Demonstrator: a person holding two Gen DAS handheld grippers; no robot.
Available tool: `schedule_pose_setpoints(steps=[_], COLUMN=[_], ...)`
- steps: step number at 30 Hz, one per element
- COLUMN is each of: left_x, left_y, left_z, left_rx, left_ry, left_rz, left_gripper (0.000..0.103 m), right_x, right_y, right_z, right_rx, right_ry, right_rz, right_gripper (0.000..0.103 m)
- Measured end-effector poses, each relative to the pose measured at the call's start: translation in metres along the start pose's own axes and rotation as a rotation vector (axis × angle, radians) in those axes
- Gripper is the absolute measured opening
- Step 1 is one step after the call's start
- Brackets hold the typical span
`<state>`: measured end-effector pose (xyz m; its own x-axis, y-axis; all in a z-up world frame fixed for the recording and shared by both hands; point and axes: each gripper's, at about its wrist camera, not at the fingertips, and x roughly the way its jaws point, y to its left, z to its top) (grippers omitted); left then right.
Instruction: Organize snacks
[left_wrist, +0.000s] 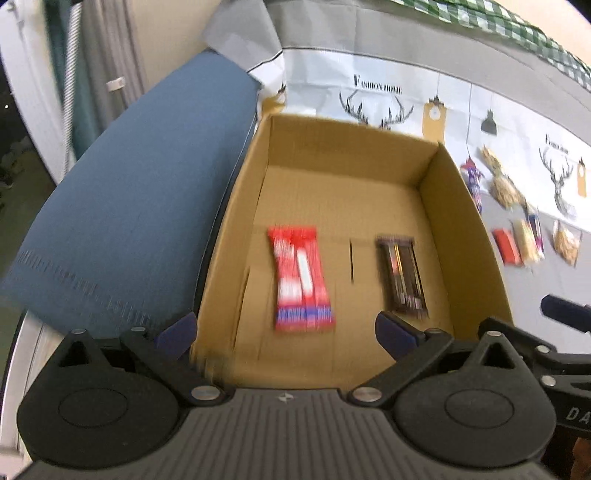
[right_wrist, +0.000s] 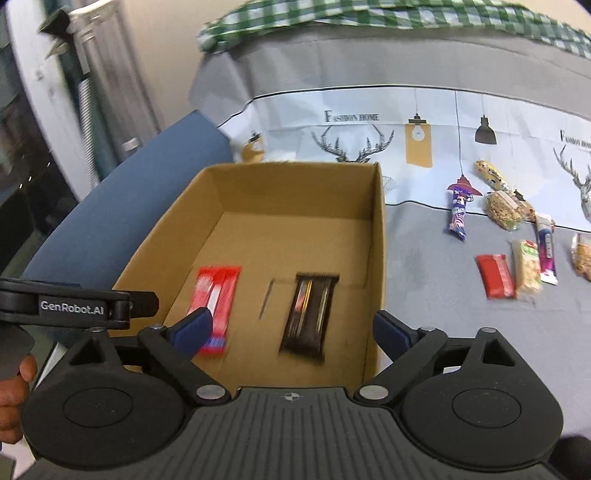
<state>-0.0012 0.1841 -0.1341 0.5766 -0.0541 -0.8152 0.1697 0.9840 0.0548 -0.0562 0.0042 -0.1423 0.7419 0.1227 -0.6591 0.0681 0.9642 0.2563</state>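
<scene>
- Left gripper (left_wrist: 286, 330): blue-padded jaws spread wide, nothing between them, poised above the near end of the open brown cardboard box (left_wrist: 461, 206).
- Right gripper (right_wrist: 291, 328): jaws likewise spread wide and empty, over the same box.
- Contents: a red foil-wrapped snack bar with a blue end (left_wrist: 301, 277) and a dark brown wrapped snack bar (left_wrist: 402, 277) lie flat on the box floor, side by side, apart, a slot in the cardboard between them.
- Remaining stock: a loose group of small wrapped snacks (right_wrist: 517, 236) on the cloth to the right of the box, among them a flat red packet (right_wrist: 495, 275) and a purple wrapped bar (right_wrist: 458, 214).
- Handling, judged: light, thin, crinkly film, likely slippery; contents probably brittle. Best taken across the narrow width at mid-length, with gentle pressure.
- Surface: grey tablecloth printed with antlers and lamps (right_wrist: 424, 258), soft, liable to wrinkle.
- Room: blue padded chair back (left_wrist: 140, 206) just left of the box; green checked fabric (right_wrist: 369, 14) at the far edge.
</scene>
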Motion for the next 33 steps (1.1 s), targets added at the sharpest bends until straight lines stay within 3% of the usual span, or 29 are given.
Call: schedule_pose_setpoints(steps=[3,7,16,33], left_x=[-0.027,-0.061,-0.116,-0.147], left_y=[0.001,-0.005,-0.021,-0.030], left_z=[-0.027,-0.052,-0.075,-0.092], left_rx=[-0.017,-0.031,-0.010,0.013], left_ry=[-0.008,-0.075,-0.200,-0.260], left_rz=[0.003,0.029,0.042,0.051], left_gripper=[0.103,0.103,0.103,0.103], right_x=[-0.034,-0.076,-0.144,-0.180], right_y=[0.007,0.015,0.021,0.023], right_z=[-0.020,-0.035,-0.055,-0.072], right_rx=[-0.029,-0.063,-0.111,-0.117], right_ry=[-0.009,-0.066,-0.219,-0.296], right_rz=[0.002,0.003,0.014,0.038], right_gripper=[0.096,0.097,0.100,0.102])
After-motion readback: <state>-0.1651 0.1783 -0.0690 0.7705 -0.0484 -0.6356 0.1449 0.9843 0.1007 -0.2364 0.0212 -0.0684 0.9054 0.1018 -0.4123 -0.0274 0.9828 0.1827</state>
